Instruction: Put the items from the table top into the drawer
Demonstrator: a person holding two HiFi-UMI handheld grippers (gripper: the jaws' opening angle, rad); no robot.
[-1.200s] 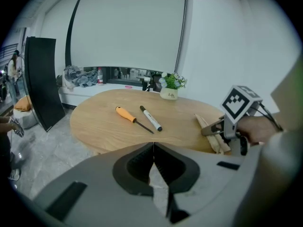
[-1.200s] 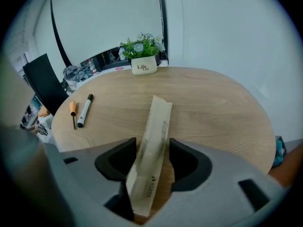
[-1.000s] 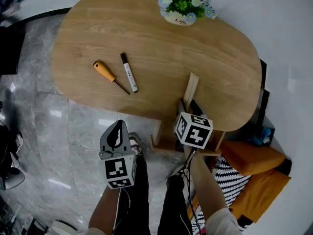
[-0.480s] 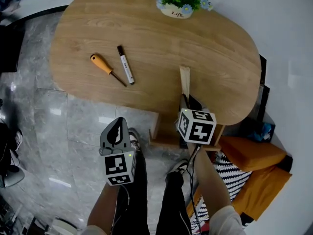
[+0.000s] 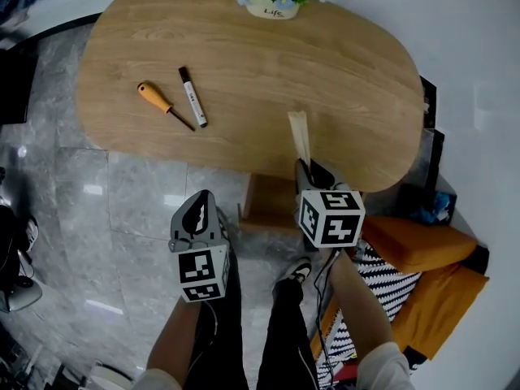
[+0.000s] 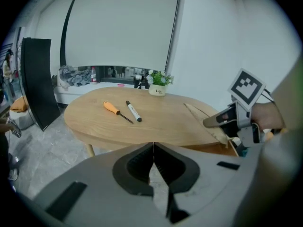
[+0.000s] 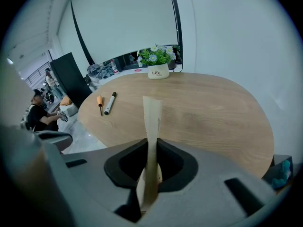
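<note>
1. The flat wooden stick [image 5: 299, 136] is clamped in the right hand-held gripper [image 5: 313, 171], whose jaws have just closed on it; its far end reaches over the counter's [image 5: 349, 80] near edge.
2. A screwdriver [image 5: 161, 104] and a marker [image 5: 192, 107] lie side by side on the counter, well apart from the stick.
3. The left hand-held gripper [image 5: 200, 211] hangs off the counter with its jaws together and nothing between them.

- Table [image 5: 244, 63], upper half of the head view: pale wood, showing fine grain under a matt finish.
- Floor [image 5: 122, 210], left of frame: grey veined stone tiles, polished and reflecting lamps.
- Screwdriver [image 5: 154, 98]: orange plastic handle, shining slightly; dark metal shaft.
- Marker [image 5: 192, 108]: smooth white plastic barrel wearing a black cap.
- Wooden strip [image 5: 299, 136]: thin pale wood, looking bare and unvarnished.
- Left gripper [image 6: 153, 156]: matt grey plastic shell carrying black pads.
- Cushion [image 5: 414, 246], lower right: orange cloth, lying beside striped cloth [image 5: 378, 287].
</note>
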